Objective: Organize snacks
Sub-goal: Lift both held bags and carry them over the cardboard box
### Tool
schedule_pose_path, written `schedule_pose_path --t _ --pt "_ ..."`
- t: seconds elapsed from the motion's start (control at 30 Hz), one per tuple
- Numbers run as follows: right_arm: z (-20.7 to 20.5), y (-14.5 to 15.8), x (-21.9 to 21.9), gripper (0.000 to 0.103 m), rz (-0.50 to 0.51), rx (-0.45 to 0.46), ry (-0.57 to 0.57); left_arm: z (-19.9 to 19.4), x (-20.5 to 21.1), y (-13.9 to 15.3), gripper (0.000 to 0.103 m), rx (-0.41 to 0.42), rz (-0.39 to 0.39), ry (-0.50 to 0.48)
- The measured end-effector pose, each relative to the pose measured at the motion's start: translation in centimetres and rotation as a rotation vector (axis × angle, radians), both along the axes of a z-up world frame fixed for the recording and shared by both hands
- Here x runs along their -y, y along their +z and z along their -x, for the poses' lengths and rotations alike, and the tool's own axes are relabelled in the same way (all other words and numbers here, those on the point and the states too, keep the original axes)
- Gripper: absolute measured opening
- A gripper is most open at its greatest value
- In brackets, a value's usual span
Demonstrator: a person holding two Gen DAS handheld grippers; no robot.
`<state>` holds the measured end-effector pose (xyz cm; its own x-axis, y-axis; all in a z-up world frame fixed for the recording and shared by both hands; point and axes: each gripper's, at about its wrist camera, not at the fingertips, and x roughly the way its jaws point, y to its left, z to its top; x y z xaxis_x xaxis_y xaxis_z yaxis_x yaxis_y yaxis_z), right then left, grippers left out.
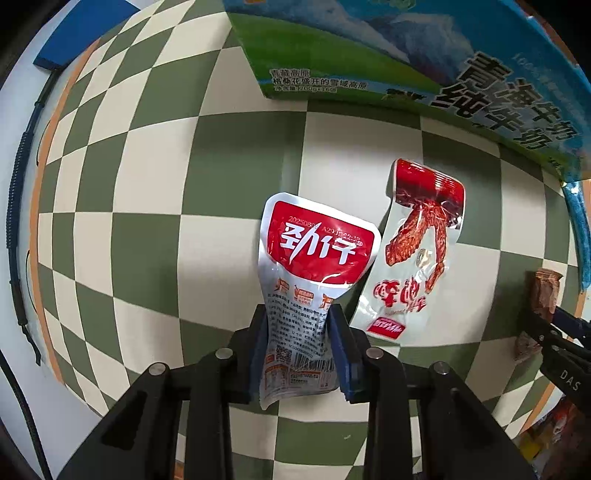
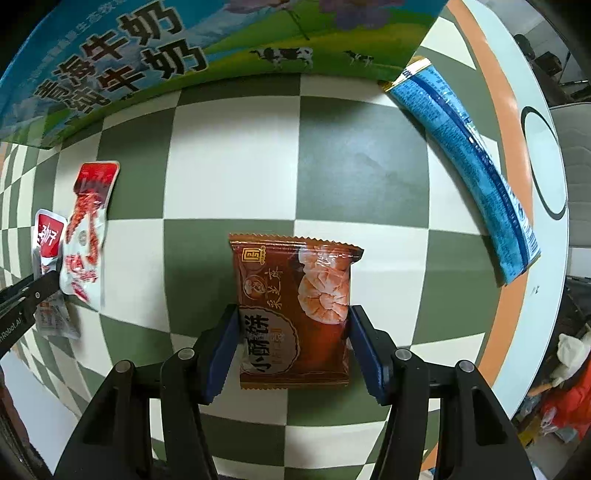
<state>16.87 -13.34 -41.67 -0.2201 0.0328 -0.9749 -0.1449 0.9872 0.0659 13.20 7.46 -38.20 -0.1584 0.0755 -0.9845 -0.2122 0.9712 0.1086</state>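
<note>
My left gripper is shut on a red-and-white snack pouch and holds it above the checkered table; the pouch also shows at the left of the right wrist view. A clear pouch with a red chicken wing lies flat just right of it, and it also shows in the right wrist view. My right gripper is shut on a brown pastry packet, pads pressing both its sides. In the left wrist view that packet shows at the right edge.
A green-and-blue milk carton box stands along the far side, also in the right wrist view. A long blue snack pack lies at the right near the table's orange-rimmed edge. A blue block sits far left.
</note>
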Motion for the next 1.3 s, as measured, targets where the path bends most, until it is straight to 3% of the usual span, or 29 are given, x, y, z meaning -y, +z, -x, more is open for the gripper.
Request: schedule_pose_path --t 0.47,0.8,0.93,1.3 --pt "0.9 5.6 -0.8 0.061 -0.126 0.056 -0.009 0.8 1.6 6.5 0.029 0.102 0.044 -0.015" --pt "0.1 13.3 0.6 0.061 -0.197 0.173 -0.01 0.0 3.1 14.1 0.029 0.238 0.077 -0.035" --pt "-0.4 16.8 1.1 0.061 -0.218 0.235 -0.018 -1.1 4.3 15.9 0.029 0.29 0.09 -0.049" --pt "-1.6 22.6 1.7 0.061 -0.274 0.35 -0.053 -3.3 5.9 20.8 0.029 0.405 0.136 -0.069"
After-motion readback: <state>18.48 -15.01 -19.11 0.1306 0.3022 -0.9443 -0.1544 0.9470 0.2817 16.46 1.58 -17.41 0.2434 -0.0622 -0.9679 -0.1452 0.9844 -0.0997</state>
